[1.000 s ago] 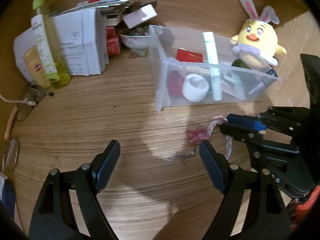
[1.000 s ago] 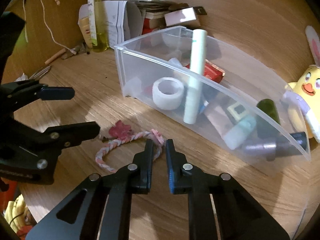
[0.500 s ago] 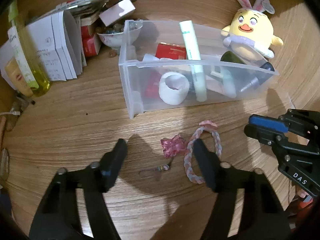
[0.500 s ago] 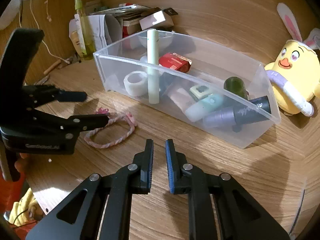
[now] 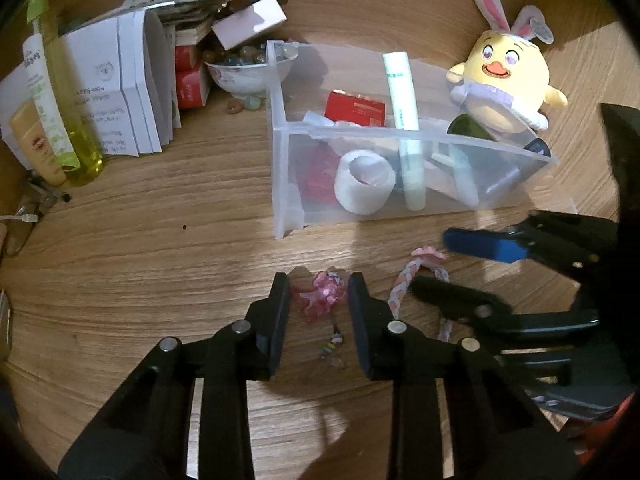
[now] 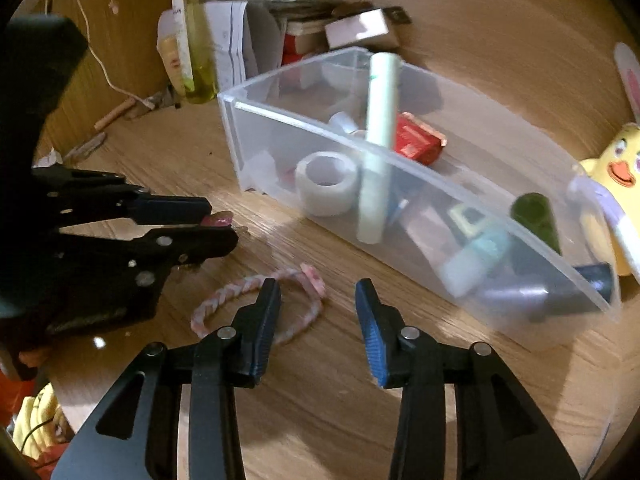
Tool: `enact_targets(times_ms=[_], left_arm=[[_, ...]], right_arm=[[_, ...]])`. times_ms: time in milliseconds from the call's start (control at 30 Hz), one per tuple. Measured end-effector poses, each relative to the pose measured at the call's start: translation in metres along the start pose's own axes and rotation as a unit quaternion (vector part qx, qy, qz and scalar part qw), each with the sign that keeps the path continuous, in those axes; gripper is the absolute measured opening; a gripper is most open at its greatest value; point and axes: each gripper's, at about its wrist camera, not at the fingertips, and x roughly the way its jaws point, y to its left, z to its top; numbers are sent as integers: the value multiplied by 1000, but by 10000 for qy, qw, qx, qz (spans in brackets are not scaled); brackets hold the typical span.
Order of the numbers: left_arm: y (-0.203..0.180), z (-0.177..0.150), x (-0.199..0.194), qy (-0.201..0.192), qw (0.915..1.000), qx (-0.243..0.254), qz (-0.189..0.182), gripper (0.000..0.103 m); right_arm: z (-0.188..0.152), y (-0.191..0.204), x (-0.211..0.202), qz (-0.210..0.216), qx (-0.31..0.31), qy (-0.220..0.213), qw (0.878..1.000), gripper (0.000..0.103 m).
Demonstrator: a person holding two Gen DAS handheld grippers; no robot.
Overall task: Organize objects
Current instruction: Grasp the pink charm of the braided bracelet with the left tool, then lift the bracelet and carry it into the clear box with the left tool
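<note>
The wooden table (image 5: 140, 264) fills both views. The clear plastic bin (image 5: 400, 136), centre-right in the left view, already holds tape, a tube and small boxes, so it looks like the collecting place. Below it, the left gripper (image 5: 318, 300) has just been closing around the pink charm (image 5: 320, 294); whether the pads press yet is unclear. The right gripper (image 6: 316, 308) has just been opening, empty, over the braided bracelet (image 6: 224, 300), probably to take it.

Warm dim light, fisheye warp, blur
</note>
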Motion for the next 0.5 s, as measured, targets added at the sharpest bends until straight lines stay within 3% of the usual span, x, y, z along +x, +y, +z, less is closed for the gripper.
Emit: enact_targets(times_ms=[67,167,500], left_arm=[[0,0,-2,-58,10000,0,-23,29],[1,-1,-6,-157,9999,-15,-29,29],[4,-3,-23,-373,9991,-174,35,29]], right_arm=[[2,0,1,32,44,-13,10000,31],[2,-1,2,84,88,-11,9999,12],[-3,-12,-24,12,297,-389,9988,11]])
